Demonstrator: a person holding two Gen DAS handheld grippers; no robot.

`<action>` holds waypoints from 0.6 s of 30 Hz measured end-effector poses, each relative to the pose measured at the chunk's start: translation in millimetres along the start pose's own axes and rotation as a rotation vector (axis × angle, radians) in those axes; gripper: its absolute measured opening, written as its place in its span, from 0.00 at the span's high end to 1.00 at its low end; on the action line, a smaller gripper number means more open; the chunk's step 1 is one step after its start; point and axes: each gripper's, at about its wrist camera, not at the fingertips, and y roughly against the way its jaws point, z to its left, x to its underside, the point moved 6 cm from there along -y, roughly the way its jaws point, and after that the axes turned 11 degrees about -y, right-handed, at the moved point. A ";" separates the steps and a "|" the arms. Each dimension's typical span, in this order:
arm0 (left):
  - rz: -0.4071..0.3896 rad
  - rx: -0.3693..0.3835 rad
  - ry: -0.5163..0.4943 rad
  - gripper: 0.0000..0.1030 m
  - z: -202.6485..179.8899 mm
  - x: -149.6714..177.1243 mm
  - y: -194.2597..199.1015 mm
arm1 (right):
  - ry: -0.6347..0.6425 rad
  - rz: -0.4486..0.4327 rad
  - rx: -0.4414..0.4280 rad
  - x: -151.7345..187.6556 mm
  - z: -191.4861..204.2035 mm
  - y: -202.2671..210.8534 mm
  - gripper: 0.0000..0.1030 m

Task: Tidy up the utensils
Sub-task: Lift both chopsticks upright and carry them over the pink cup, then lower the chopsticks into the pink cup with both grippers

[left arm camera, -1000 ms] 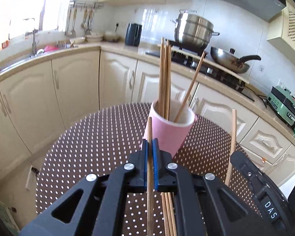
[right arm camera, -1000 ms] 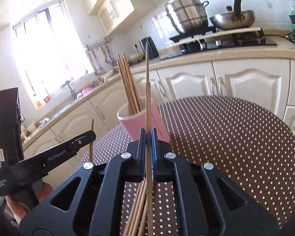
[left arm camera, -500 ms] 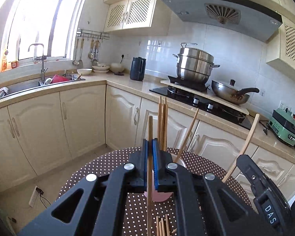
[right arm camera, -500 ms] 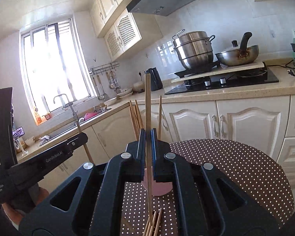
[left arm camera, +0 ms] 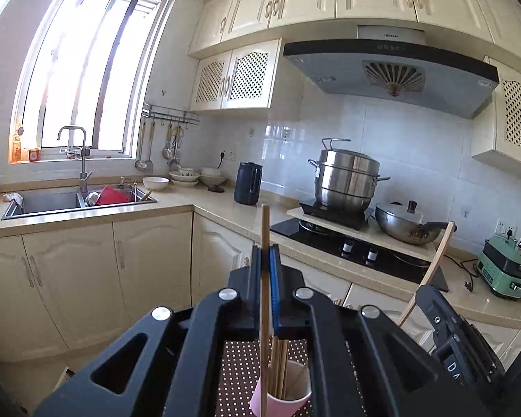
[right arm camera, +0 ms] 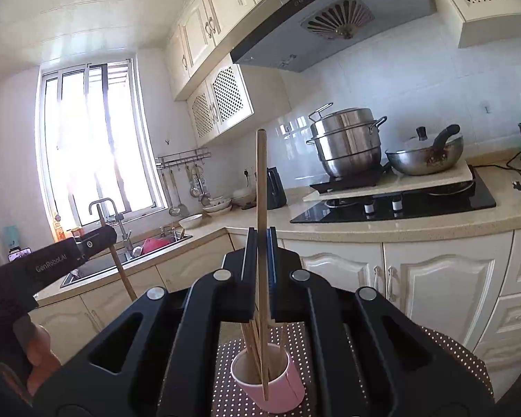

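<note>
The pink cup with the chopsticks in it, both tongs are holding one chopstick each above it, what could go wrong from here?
1. The pink cup is narrow and already crowded with chopsticks; a lowered tip could catch the rim and tip it.
2. Each chopstick is pinched at only one spot: the left tongs hold the left chopstick, the right tongs the right chopstick. Either might pivot or slip.
3. Both tongs aim at the same cup and could collide.

"GenRobot.AI" stands on the left hand-held gripper (right arm camera: 100, 236); the right hand-held gripper (left arm camera: 434, 299) shows what looks like "DA".
</note>
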 end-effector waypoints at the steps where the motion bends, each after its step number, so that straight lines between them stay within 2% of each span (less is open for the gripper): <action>1: -0.001 -0.005 0.008 0.95 -0.4 -4.9 -2.7 | 0.005 -0.002 -0.002 -2.4 1.2 -3.9 0.95; 4: -0.033 -0.058 0.023 0.95 0.6 -18.4 -8.2 | 0.025 -0.021 0.000 -9.1 4.9 -14.4 0.95; 9: -0.043 -0.092 0.024 0.95 -4.3 -23.3 -29.5 | 0.054 0.007 -0.006 -2.4 8.4 -39.8 0.95; 14: -0.001 -0.074 0.054 0.95 -8.4 -6.4 -63.8 | 0.046 0.061 0.003 16.6 0.4 -61.8 0.95; 18: 0.069 -0.047 0.078 0.95 -6.2 19.5 -90.5 | 0.043 0.104 0.027 33.6 -10.9 -76.7 0.95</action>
